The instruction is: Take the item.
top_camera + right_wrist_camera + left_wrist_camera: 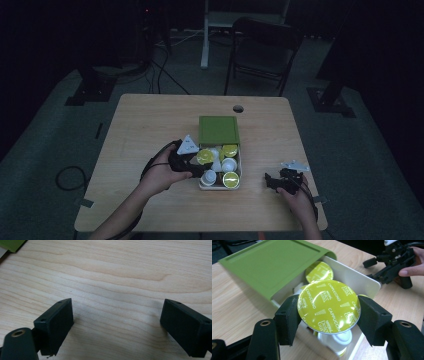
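- My left claw (329,312) is clamped on a yellow-green capsule (329,306), one jaw pressing each side of its foil lid, which reads "CAPPUCCINO" in the left gripper view.
- That capsule sits just above the near end of the white tray (359,280), with another white capsule body showing directly beneath it.
- A second yellow-lidded capsule (319,271) lies deeper in the tray, toward 12 o'clock, partly under the green lid (272,265).
- From the high view, the tray (220,186) rests near the middle of the wooden worktop (150,125), its green lid (218,130) slid toward 12 o'clock so the near half lies uncovered, with white and yellow capsules packed in it.
- My left hand (162,175) reaches the tray from 9 o'clock.
- My right claw (116,325) stands wide open, its jaws spread over bare wood and touching nothing.
- In the high view my right claw (274,181) lies at about 4 o'clock from the tray, well apart from it, held in my right hand (300,200).
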`<state>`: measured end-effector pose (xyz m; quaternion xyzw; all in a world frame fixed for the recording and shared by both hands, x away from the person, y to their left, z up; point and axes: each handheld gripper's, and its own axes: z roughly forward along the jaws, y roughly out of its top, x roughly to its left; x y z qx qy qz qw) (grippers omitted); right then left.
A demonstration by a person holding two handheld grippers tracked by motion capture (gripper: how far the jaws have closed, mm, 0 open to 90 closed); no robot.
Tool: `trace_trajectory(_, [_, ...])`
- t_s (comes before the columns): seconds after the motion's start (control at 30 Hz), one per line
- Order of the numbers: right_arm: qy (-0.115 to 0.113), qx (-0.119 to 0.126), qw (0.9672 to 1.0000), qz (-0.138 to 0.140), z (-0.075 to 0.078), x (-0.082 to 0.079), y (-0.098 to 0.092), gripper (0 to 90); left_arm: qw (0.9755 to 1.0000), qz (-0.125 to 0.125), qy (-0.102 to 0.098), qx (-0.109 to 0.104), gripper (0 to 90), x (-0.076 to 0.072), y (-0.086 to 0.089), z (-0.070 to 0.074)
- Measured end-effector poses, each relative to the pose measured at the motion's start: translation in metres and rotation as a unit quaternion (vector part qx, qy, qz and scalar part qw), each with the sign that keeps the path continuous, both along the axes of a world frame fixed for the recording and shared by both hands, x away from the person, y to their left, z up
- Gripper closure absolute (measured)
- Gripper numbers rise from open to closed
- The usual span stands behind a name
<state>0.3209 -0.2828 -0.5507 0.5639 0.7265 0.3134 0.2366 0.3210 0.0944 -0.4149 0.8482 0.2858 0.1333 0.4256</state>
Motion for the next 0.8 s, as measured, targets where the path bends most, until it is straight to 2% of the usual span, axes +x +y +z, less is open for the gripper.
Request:
trace_trajectory(0.1, [0.0,0.0,1.0,0.0,0.0,0.0,0.0,11.0,0.9999,0.009,-0.008,0.004,38.3,-0.002,0.008,0.0])
trace_trajectory(0.3, [0.0,0.0,1.0,0.0,0.0,0.0,0.0,11.0,0.9997,0.024,-0.006,0.002,38.3,-0.003,0.022,-0.004])
trace_trajectory(0.37, [0.0,0.0,1.0,0.0,0.0,0.0,0.0,11.0,0.9993,0.036,-0.003,-0.007,38.3,-0.002,0.031,-0.008])
trace_trajectory(0.8, [0.0,0.0,1.0,0.0,0.0,0.0,0.0,11.0,0.997,0.077,0.009,-0.008,38.3,0.001,0.061,-0.025])
